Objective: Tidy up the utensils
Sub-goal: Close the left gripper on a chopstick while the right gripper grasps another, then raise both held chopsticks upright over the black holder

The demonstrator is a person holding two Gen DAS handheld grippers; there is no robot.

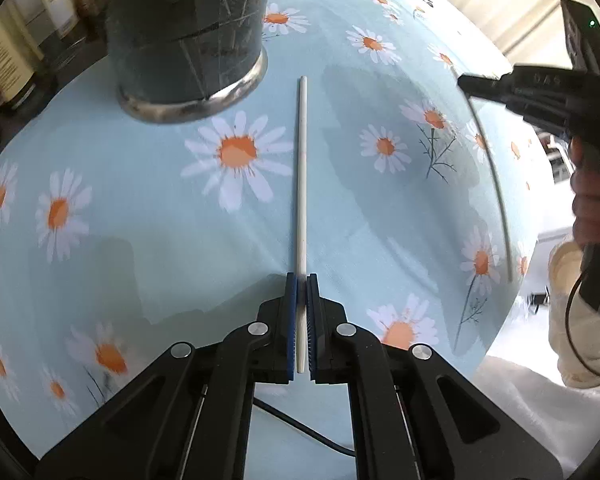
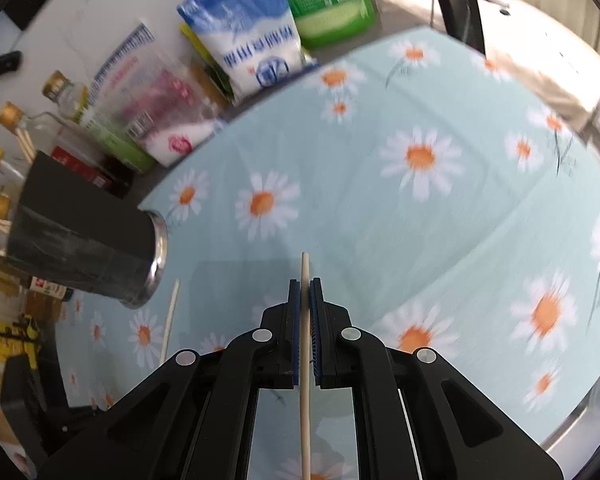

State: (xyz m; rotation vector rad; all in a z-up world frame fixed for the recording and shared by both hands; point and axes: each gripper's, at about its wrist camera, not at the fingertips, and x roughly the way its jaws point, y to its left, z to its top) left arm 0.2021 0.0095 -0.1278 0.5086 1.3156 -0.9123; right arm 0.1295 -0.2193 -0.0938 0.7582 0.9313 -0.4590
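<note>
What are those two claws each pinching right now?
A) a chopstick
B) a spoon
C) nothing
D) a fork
A: the left gripper is closed on one chopstick, the right gripper on another chopstick.

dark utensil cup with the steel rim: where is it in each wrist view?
Left wrist: the dark cup fills the top left, steel rim toward the cloth, left of the chopstick held in the left hand-held gripper.
Right wrist: at the left edge, mid-height, blurred.
Shared landmark: the daisy tablecloth under it.
</note>
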